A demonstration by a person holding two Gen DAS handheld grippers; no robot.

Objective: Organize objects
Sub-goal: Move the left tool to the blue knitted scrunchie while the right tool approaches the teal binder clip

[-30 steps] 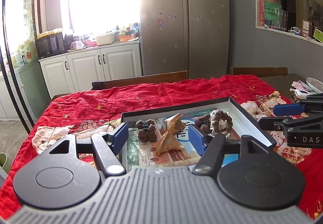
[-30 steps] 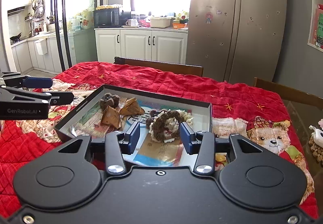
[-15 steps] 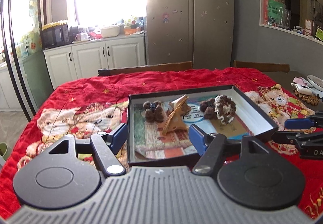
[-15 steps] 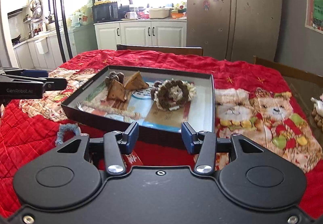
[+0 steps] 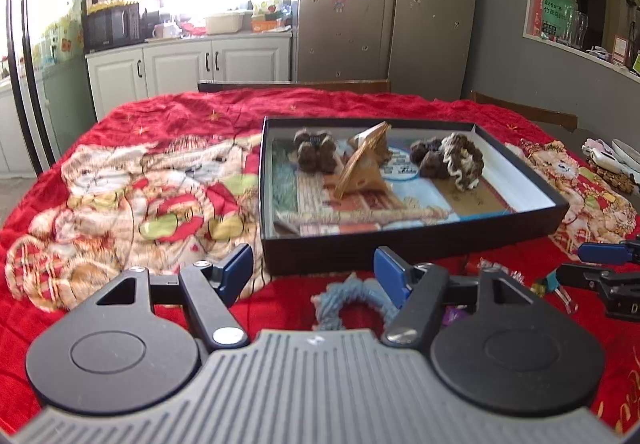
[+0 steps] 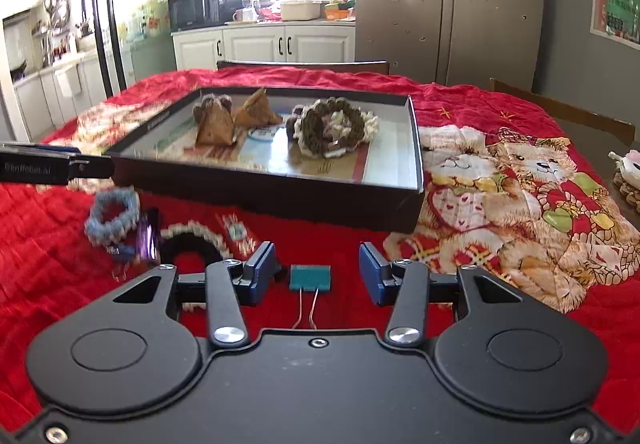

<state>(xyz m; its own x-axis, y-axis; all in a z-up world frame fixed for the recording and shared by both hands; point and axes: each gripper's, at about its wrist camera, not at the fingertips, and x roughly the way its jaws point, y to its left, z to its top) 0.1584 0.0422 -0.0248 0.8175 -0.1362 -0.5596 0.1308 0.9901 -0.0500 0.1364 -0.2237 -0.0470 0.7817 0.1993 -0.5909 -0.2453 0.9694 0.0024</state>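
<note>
- The right gripper has its jaws spread and empty; a small teal binder clip with wire handles lies on the cloth between them, low in the frame, probably lined up for a pick.
- The left gripper is spread wider, empty, framing a pale blue crocheted ring.
- Beyond both, mid-frame, sits the shallow black cardboard box, holding brown crocheted pieces, likely the collecting place.
- All rests on a red quilted bear-print cloth.

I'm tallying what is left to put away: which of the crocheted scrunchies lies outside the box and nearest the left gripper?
The light blue scrunchie, lying on the red cloth just before the left gripper. The brown-and-cream one sits inside the black box.
</note>
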